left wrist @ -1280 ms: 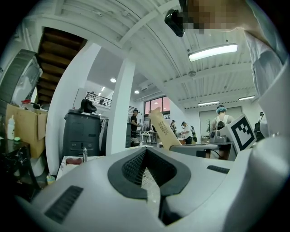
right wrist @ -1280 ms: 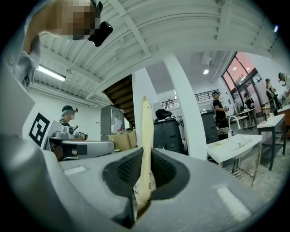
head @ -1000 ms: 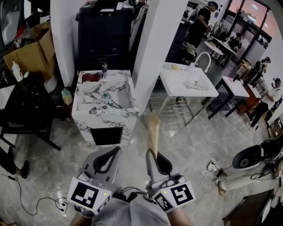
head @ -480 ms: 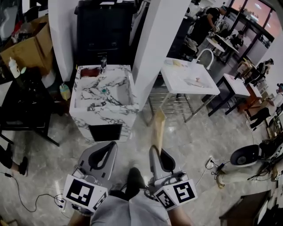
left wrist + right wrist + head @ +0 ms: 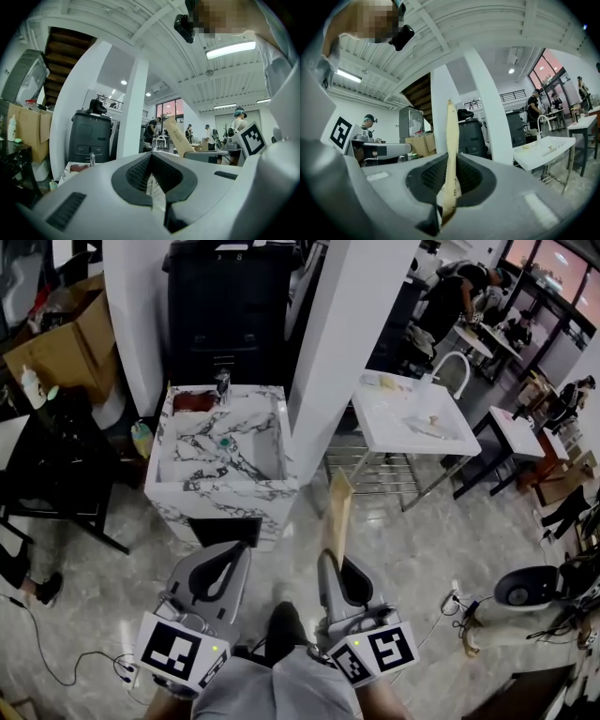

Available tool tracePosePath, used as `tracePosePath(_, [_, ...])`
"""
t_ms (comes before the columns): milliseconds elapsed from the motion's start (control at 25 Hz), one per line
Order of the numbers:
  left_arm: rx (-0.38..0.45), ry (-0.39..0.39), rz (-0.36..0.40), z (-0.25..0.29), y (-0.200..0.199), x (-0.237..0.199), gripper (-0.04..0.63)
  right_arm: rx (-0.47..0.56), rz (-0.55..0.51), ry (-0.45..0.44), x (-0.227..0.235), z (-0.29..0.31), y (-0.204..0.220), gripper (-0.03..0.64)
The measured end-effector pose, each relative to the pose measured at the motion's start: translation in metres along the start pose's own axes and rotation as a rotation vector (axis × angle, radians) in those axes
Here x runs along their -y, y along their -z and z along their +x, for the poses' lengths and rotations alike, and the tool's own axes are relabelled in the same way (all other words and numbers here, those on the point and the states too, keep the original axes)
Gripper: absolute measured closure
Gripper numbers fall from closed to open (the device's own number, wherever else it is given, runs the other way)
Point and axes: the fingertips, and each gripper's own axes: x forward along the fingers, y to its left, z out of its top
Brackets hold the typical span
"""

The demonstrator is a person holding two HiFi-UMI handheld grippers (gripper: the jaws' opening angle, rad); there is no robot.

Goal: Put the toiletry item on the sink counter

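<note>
Right gripper (image 5: 327, 561) jaws clenched on upright tan toiletry tube (image 5: 336, 512), left gripper (image 5: 242, 555) jaws pressed together, nothing between

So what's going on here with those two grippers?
A person stands short of the marble sink counter. The right hand-held gripper is shut on a beige tube that sticks out past its jaws. The left hand-held gripper is shut and empty. The tube is not yet on the counter.
</note>
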Motion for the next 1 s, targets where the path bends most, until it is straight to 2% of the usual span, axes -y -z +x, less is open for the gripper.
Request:
tracePosePath(120, [0.013,-0.006,0.042,0.025,-0.004,-0.008,0.592,-0.001,0.004,-0.019,0.017,0.02,-0.004,0.589])
tracePosePath(240, [-0.003,-0.02,0.013,0.052,-0.006,-0.014,0.592,-0.004,0.008,-0.038,0.035,0.042,-0.007,0.589])
tracePosePath(320, [0.004,-0.032,0.034,0.069,-0.009,-0.021,0.592,-0.009,0.013,-0.056,0.048,0.058,-0.01,0.589])
tracePosePath(1000, [0.007,-0.221,0.038,0.198,-0.022,-0.076,0.592,-0.006,-0.025,-0.256,0.141,0.184,-0.037,0.589])
